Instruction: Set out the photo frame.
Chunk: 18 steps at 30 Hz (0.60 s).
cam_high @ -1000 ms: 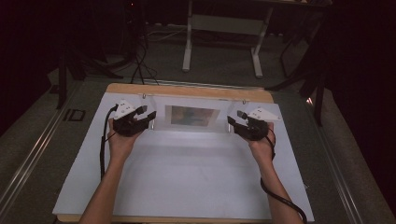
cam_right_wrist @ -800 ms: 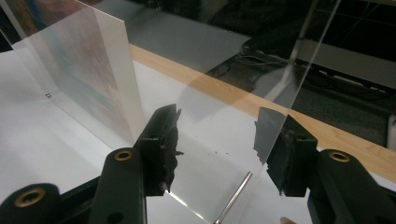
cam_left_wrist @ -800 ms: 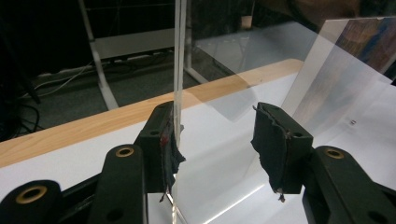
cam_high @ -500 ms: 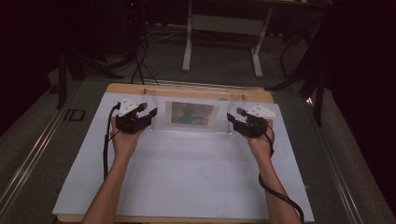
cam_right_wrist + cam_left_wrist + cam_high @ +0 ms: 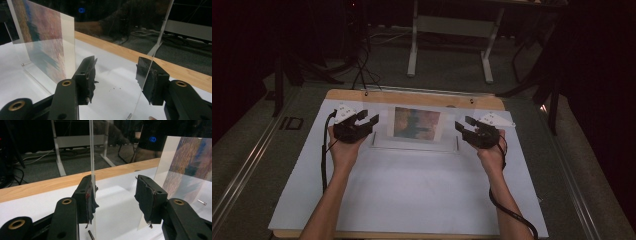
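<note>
A clear acrylic picture stand (image 5: 414,144) holds a colourful print (image 5: 417,124) upright at the back middle of the white board. My left gripper (image 5: 368,119) is at its left end, open. In the left gripper view the pane's near edge (image 5: 91,157) stands inside the gap of the left gripper (image 5: 115,195), right by the left pad, and the print (image 5: 185,162) is past the right jaw. My right gripper (image 5: 464,123) is open at the right end. The pane's edge (image 5: 160,42) crosses in front of the right pad of the right gripper (image 5: 115,75). The print (image 5: 42,37) lies to the left.
The white board (image 5: 412,200) lies on a wooden table whose far edge (image 5: 412,97) runs just behind the stand. A small metal pin (image 5: 202,202) lies by the stand's foot. Beyond the table are a white-legged bench (image 5: 447,30), cables and dark floor.
Both hands have held almost still at the ends of the stand. The print's face looks a little taller and clearer than a second ago.
</note>
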Tool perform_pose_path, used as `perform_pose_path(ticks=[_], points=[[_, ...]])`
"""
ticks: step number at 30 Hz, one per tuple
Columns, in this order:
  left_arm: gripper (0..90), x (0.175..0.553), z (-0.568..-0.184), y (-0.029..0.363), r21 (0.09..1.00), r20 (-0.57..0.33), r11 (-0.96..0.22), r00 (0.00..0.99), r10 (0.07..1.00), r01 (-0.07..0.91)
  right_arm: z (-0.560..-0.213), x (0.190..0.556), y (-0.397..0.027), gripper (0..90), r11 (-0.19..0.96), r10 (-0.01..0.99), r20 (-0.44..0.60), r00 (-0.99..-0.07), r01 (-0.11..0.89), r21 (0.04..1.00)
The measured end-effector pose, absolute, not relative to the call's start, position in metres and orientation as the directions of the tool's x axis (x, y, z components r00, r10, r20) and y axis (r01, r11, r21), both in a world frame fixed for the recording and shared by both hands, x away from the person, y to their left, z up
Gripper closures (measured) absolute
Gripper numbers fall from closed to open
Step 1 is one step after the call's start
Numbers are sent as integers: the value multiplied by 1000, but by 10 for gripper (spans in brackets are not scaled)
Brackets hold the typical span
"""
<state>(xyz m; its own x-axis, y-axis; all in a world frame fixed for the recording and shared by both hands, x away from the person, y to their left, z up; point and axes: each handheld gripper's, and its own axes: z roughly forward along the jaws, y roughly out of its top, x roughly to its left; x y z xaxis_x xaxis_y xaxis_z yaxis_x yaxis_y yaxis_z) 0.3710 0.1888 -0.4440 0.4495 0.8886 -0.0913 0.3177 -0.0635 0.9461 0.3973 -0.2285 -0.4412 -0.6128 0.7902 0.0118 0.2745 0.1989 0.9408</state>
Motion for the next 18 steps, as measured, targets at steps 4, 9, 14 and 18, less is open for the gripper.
perform_pose_path(ticks=[4, 9, 14, 18], points=[[504, 363, -444, 187, 942, -106, -52, 441, 891, 331, -439, 390, -229, 482, 195, 791, 22, -611, 286, 938], [504, 355, -447, 185, 934, -129, -39, 437, 890, 356, -440, 380, -231, 479, 186, 795, 35, -606, 297, 937], [503, 347, -447, 185, 929, -129, -46, 438, 890, 366, -443, 371, -232, 479, 184, 796, 38, -604, 302, 935], [502, 340, -446, 183, 929, -120, -52, 432, 894, 366, -446, 366, -233, 479, 179, 791, 51, -610, 309, 934]])
